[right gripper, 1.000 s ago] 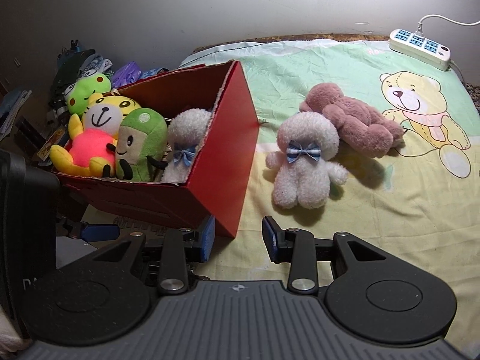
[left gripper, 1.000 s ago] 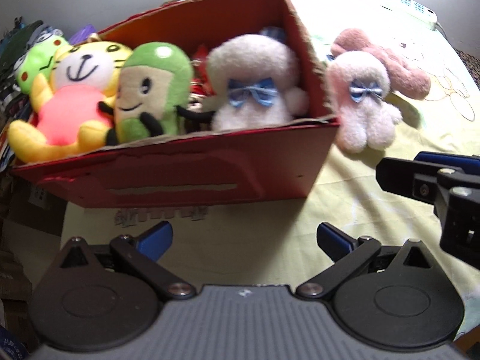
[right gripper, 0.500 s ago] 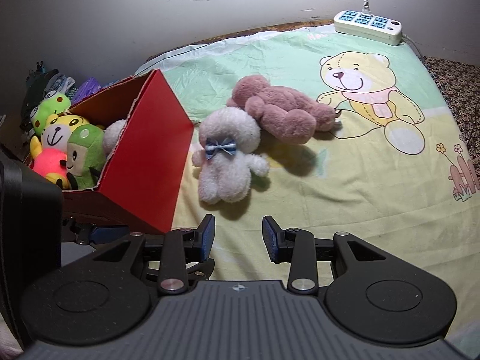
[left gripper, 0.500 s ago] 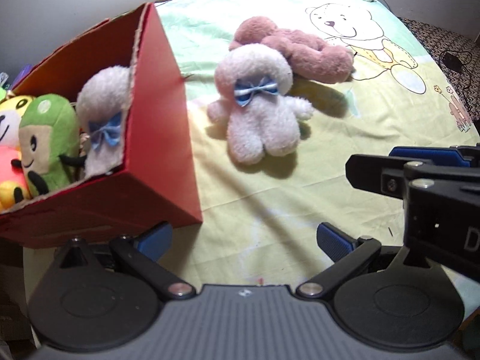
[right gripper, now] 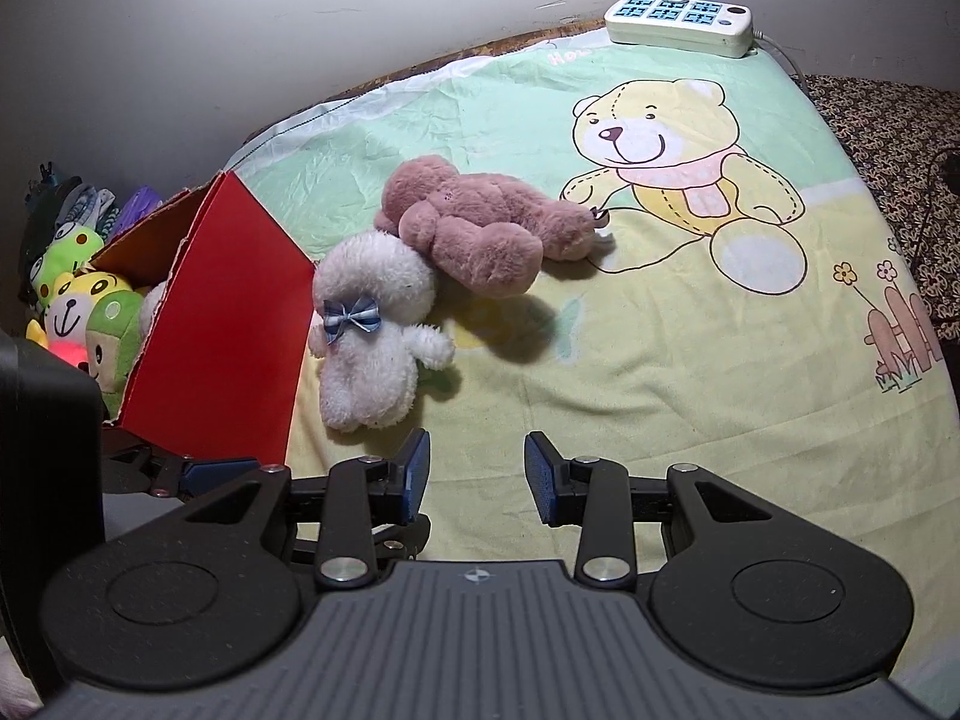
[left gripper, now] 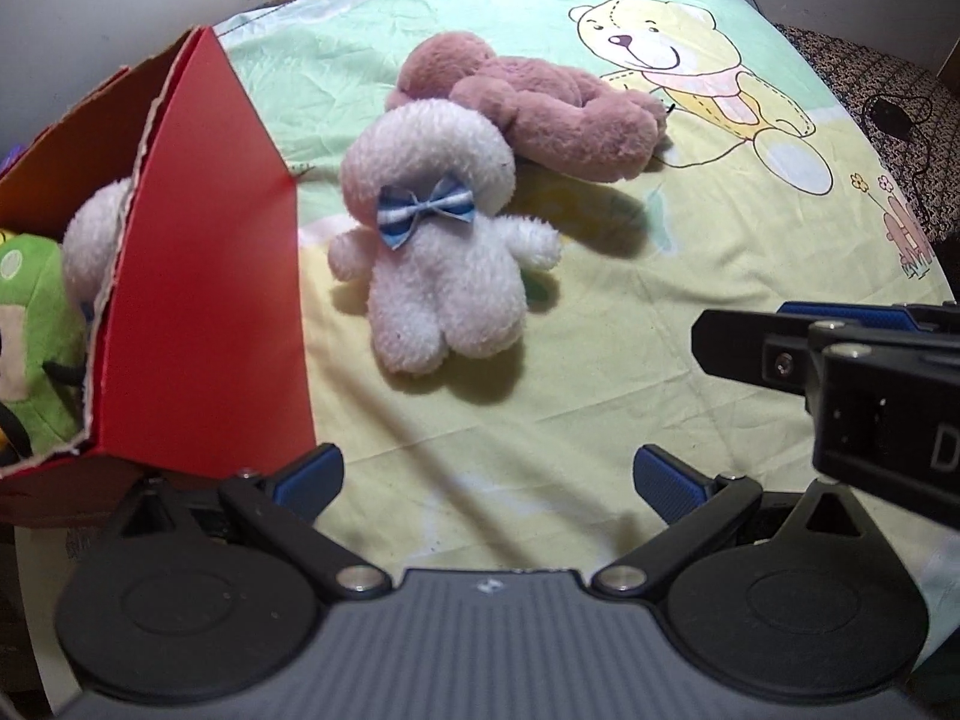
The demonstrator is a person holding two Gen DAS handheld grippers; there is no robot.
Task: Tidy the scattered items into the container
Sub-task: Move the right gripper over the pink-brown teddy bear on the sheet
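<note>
Two plush toys lie on the bed sheet (right gripper: pixel 690 396), beside the red box (right gripper: pixel 222 324).
The white plush (right gripper: pixel 366 336) touches the pink plush (right gripper: pixel 480 228) near the sheet's far edge; left gripper (left gripper: pixel 486 480) and right gripper (right gripper: pixel 477 477) hang above with jaws apart, empty.

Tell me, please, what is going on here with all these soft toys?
A person with two handheld grippers is tidying plush toys into the red cardboard box, which already holds several. The white plush with a blue bow and the pink-brown plush lie on the bedsheet. The left gripper and right gripper are open and empty.
</note>
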